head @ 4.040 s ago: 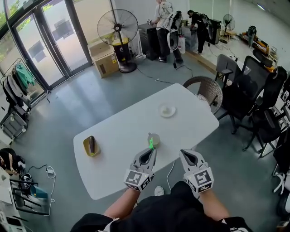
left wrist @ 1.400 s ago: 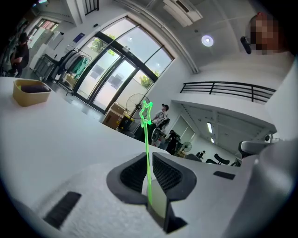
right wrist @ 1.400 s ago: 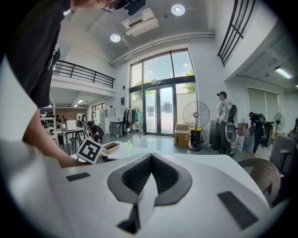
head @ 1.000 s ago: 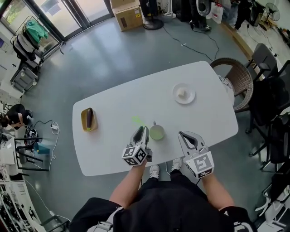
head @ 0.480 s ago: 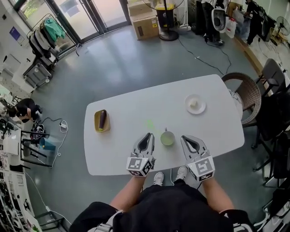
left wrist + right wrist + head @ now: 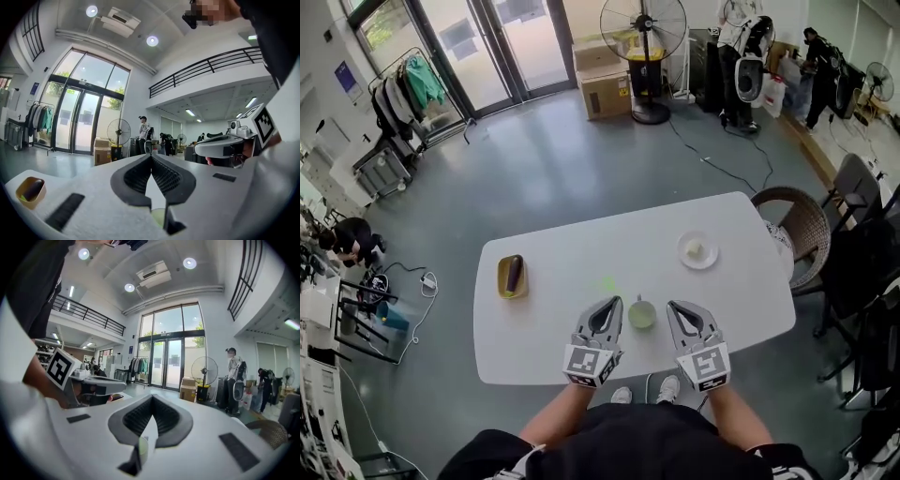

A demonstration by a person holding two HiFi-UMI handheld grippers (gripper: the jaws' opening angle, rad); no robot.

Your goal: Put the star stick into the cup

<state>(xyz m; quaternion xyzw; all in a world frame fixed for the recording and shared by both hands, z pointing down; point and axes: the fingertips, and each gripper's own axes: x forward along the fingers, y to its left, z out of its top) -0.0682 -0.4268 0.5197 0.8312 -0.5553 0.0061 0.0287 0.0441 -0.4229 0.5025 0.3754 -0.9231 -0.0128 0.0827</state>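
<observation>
Flanking cup (image 6: 641, 315), hand-held grippers (image 6: 614, 303) (image 6: 673, 307) closed, empty.

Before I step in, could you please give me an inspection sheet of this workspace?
Surface: white table, with a faint green mark I can't identify.
Job's things: cup between the grippers; a thin stick seems to rise from its far rim, too small to confirm.
Clutter: yellow dish holding a dark item; white plate with a pale item.
Grippers: left gripper and right gripper both shut, holding nothing.
Cables: cable across the floor; another left of the table.
Surroundings: fan, cardboard box, wicker chair, glass doors, people behind.
</observation>
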